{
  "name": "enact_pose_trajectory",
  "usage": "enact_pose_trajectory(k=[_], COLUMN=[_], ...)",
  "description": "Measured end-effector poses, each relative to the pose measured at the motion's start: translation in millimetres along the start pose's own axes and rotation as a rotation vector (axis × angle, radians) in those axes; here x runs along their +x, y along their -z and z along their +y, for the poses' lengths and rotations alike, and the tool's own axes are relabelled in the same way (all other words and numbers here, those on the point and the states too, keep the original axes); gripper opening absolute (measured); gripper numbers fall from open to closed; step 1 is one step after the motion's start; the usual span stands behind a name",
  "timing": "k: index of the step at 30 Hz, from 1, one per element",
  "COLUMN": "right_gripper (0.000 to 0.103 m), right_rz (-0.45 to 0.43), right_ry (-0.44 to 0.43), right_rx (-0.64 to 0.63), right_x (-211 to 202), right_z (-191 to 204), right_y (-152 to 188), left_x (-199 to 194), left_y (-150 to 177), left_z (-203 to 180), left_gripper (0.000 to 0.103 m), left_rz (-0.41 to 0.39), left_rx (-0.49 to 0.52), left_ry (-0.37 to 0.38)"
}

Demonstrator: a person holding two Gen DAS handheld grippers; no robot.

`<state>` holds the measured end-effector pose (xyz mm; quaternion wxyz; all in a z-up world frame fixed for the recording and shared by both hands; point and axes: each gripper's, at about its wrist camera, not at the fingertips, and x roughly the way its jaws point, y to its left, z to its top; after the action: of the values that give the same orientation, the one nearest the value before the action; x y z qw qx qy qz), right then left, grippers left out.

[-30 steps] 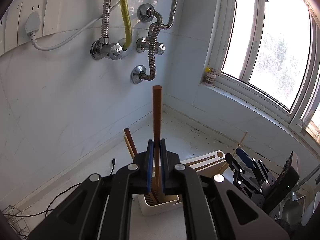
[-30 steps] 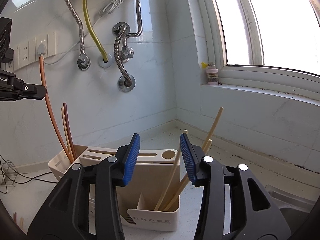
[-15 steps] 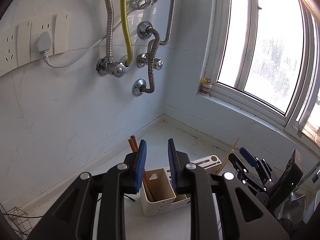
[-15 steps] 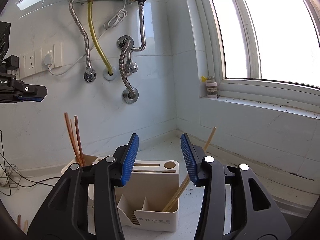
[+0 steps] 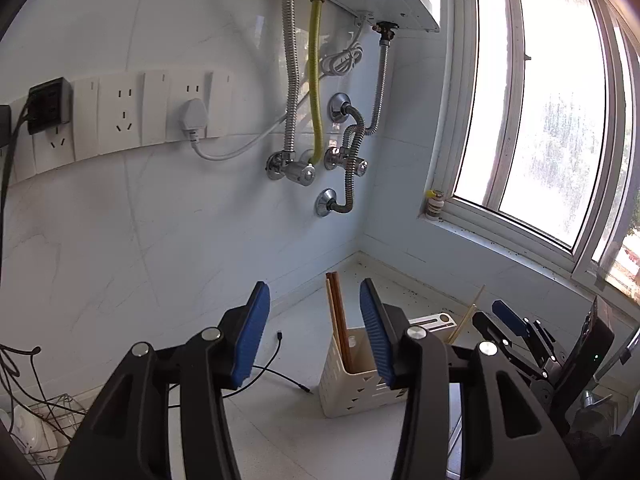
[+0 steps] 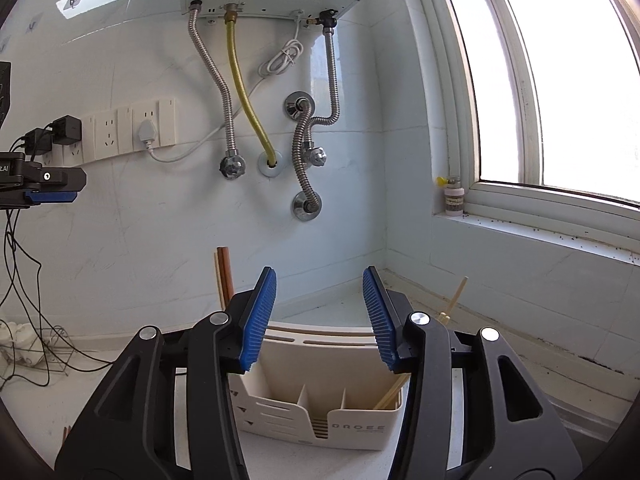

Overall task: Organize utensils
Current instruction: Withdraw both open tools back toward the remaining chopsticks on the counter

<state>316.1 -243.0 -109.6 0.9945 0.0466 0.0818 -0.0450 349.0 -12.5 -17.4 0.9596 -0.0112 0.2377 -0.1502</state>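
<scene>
The cream utensil holder [image 6: 320,412] carries the one clear marking: raised capital letters low on its near face, right of the middle, reading roughly "DROEE" (the first letter is faint, so it could as well be an O). At the far left edge of the right wrist view, the black body of the left gripper [image 6: 40,184] shows small white characters cut off by the frame, ending in "t.AI"
</scene>
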Motion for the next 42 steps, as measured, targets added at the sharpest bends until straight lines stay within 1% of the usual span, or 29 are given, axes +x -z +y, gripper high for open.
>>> enact_pose_trajectory(k=[2,4,6,7,8,10,14,21,24,30,34,42], right_gripper=[0.048,0.048,0.049,0.052,0.053,0.053,0.053,0.056,0.060,0.060,0.061,0.061], right_rz=[0.013,0.033,0.056,0.069,0.082,0.113,0.172,0.294,0.343,0.451,0.514,0.628], right_ry=[-0.032,-0.069,-0.107,-0.125,-0.146,-0.187,-0.251,-0.336,-0.360,-0.409,-0.425,-0.436], right_rx=[-0.003,-0.011,-0.019,-0.021,-0.024,-0.028,-0.039,-0.042,-0.039,-0.056,-0.054,-0.085], right_x=[-4.1,-6.9,-9.5,-10.7,-11.8,-13.8,-17.9,-26.2,-29.6,-33.5,-33.6,-24.7], right_z=[15.7,33.4,52.2,61.6,71.1,89.7,122.8,165.8,180.3,203.3,213.2,228.7], right_y=[2.7,7.0,13.3,17.1,20.8,29.3,47.8,81.8,95.8,121.9,138.9,159.7], left_x=[-16.5,-32.8,-47.8,-54.3,-60.8,-73.1,-94.4,-114.9,-120.1,-122.2,-121.2,-108.5], left_y=[6.6,16.1,27.3,33.3,39.9,54.8,86.4,149.8,178.4,231.4,257.4,295.2], left_z=[11.5,24.3,37.5,44.5,51.5,66.1,93.8,140.6,153.9,171.3,174.2,165.1], left_gripper=[0.049,0.058,0.059,0.059,0.060,0.064,0.065,0.066,0.066,0.066,0.066,0.066], left_rz=[-0.009,-0.014,-0.007,0.004,0.018,0.047,0.104,0.243,0.305,0.430,0.489,0.586], left_rx=[-0.006,-0.014,-0.023,-0.029,-0.039,-0.064,-0.128,-0.313,-0.375,-0.487,-0.520,-0.570], left_ry=[-0.030,-0.067,-0.103,-0.119,-0.133,-0.161,-0.213,-0.273,-0.309,-0.325,-0.337,-0.293])
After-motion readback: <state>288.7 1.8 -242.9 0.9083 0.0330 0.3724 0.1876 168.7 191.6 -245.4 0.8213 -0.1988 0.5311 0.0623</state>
